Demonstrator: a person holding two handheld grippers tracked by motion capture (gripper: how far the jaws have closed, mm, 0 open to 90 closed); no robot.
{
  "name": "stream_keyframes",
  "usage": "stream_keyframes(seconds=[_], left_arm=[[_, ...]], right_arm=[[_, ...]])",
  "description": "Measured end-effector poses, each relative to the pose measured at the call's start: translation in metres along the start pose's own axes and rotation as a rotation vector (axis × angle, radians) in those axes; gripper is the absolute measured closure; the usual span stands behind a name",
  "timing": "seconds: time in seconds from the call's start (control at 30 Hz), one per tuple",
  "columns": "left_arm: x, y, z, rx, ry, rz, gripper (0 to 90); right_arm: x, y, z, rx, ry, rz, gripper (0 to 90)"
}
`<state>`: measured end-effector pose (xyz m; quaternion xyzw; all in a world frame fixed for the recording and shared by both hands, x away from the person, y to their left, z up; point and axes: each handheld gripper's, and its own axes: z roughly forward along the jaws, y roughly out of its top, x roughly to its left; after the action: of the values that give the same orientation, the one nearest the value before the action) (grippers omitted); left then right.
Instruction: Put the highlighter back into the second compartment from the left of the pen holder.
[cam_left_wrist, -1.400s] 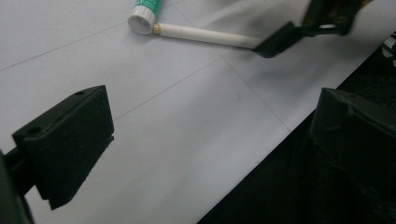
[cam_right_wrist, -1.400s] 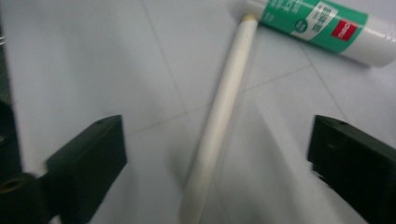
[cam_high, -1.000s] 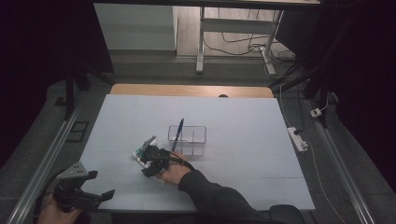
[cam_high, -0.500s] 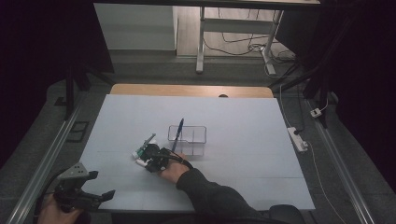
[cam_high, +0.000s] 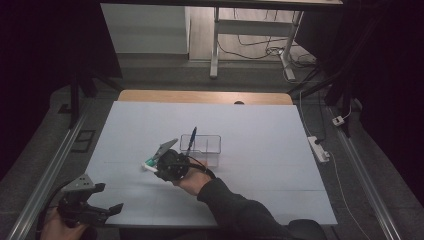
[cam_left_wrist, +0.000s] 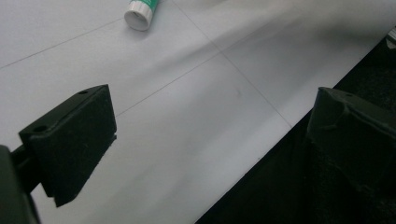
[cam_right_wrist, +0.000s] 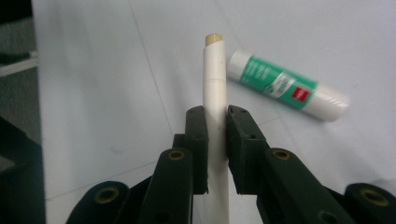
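My right gripper (cam_right_wrist: 216, 114) is shut on a white stick (cam_right_wrist: 215, 79) with a tan tip; its jaws have just been closing, with the stick between them. The stick points out past the jaws, above the white table sheet (cam_right_wrist: 93, 93). Beside it lies a green-and-white glue stick (cam_right_wrist: 285, 86). From above, the right gripper (cam_high: 159, 167) hangs left of a clear plastic box (cam_high: 206, 145), and the glue stick (cam_high: 148, 165) lies just beyond its jaws. My left gripper (cam_high: 107, 196) sits at the table's near left corner, open with nothing between the jaws (cam_left_wrist: 215, 107). The glue stick's cap end (cam_left_wrist: 140, 11) lies far ahead of it.
A blue pen (cam_high: 192, 136) stands tilted in the clear box. A wooden strip (cam_high: 200, 96) runs along the table's far edge. A white power strip (cam_high: 318, 148) lies on the floor to the right. A metal rail (cam_high: 55, 160) runs along the left side.
The right gripper has risen off the sheet and moved slightly toward the box with the white stick in it. The left gripper has stayed in place.
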<state>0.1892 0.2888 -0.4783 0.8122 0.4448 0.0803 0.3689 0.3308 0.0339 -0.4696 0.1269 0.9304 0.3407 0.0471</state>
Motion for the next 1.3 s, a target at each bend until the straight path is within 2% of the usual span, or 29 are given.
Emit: stream_keyframes(seconds=[0.33,0.5,0.7,0.9,1.0,1.3], left_arm=[[0.001,0.000,0.000,0.001,-0.006,-0.009,1.4],[0.001,0.000,0.001,0.006,-0.011,-0.011,0.6],[0.001,0.000,0.001,0.007,-0.008,-0.014,0.0],[0.001,0.001,0.001,0.012,-0.007,-0.009,0.0],[0.001,0.001,0.001,0.013,-0.008,-0.008,0.0],[0.001,0.001,0.002,0.015,-0.010,-0.008,0.0]], right_arm=[[-0.020,0.004,-0.051,-0.144,-0.017,0.041,78.8],[-0.033,0.005,-0.068,-0.190,-0.051,0.068,78.8],[-0.056,0.003,-0.084,-0.249,-0.104,0.101,78.7],[-0.076,-0.003,-0.088,-0.304,-0.150,0.129,78.7],[-0.082,-0.006,-0.085,-0.318,-0.170,0.123,78.7],[-0.096,-0.015,-0.070,-0.375,-0.182,0.138,78.6]])
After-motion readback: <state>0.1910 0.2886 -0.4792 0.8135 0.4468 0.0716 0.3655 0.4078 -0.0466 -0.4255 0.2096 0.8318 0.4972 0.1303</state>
